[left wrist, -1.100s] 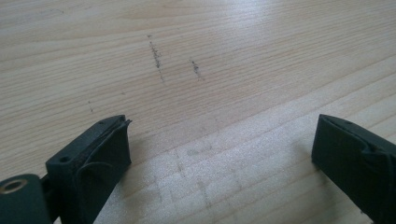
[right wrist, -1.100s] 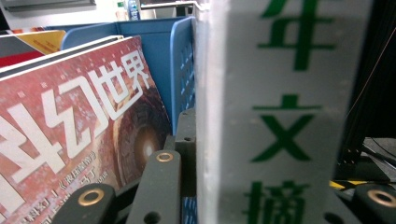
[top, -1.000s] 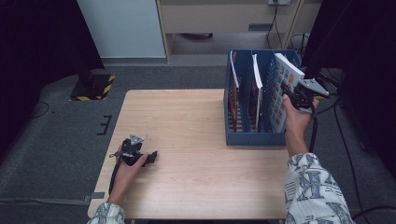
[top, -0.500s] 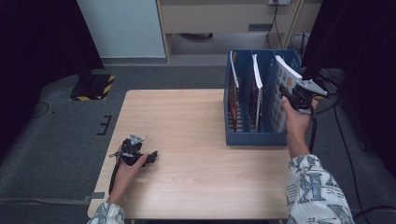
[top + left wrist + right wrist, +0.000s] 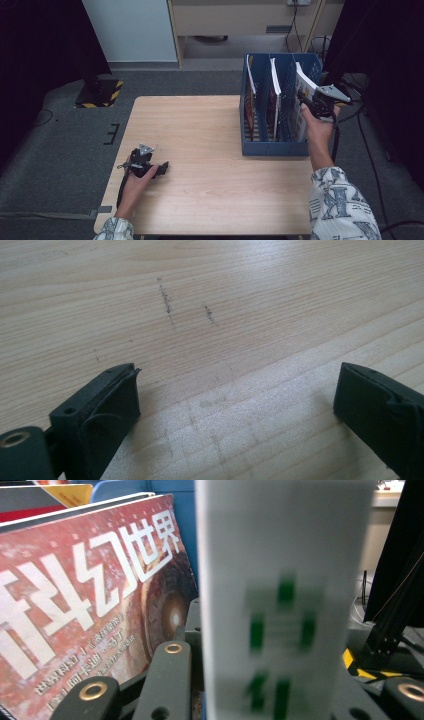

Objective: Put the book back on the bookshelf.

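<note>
A blue file rack [image 5: 272, 147] stands at the right side of the wooden table [image 5: 210, 130], with magazines upright in its compartments. My right gripper [image 5: 311, 102] is raised at the rack's rightmost compartment, shut on a white book [image 5: 304, 82] that leans to the right. In the right gripper view the white book [image 5: 280, 580], with blurred green print, sits between the jaws of my right gripper [image 5: 280, 700]. A red magazine [image 5: 90, 595] stands just to its left. My left gripper [image 5: 161, 169] rests on the table near the front left, open [image 5: 237, 395] over bare wood.
Two more magazines [image 5: 274, 80] stand in the rack's left and middle compartments. Grey floor surrounds the table, and a black stand with a yellow-striped base [image 5: 100, 92] is at the back left. Cables [image 5: 360, 125] trail on the floor to the right.
</note>
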Available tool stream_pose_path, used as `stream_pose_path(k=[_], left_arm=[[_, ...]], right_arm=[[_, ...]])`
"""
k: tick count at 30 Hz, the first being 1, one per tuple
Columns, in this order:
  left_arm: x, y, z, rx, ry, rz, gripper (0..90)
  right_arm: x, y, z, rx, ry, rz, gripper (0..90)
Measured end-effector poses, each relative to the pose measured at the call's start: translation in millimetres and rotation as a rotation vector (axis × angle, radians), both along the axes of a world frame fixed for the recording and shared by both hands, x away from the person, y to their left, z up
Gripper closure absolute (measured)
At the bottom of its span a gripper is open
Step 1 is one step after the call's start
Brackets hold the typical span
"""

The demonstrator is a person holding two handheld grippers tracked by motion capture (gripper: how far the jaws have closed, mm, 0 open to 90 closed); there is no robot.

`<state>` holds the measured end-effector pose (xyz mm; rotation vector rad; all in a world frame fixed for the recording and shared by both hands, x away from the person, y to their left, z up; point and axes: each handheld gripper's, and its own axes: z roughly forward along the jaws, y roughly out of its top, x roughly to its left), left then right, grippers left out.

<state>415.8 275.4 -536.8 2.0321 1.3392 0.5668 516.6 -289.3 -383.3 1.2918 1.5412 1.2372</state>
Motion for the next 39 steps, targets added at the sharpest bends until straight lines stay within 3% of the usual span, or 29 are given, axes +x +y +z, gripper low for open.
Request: stream_pose_path(k=[12,18,26,39], left_arm=[[-0.1,-0.1,0.0,0.000,0.000,-0.002,3.5],[-0.1,-0.1,0.0,0.000,0.000,-0.002,3.5],[0.1,-0.4,0.0,-0.001,0.000,-0.003,3.4],[0.4,-0.8,0.0,-0.001,0.000,-0.008,3.5]], right_arm=[[-2.0,-4.1,10.0,0.010,-0.036,-0.014,73.4],[-0.8,-5.7,10.6,0.022,-0.052,-0.048,73.5],[10.9,-6.9,19.0,0.016,-0.080,-0.066,73.5],[8.2,1.7,6.7,0.011,-0.059,-0.040,73.3]])
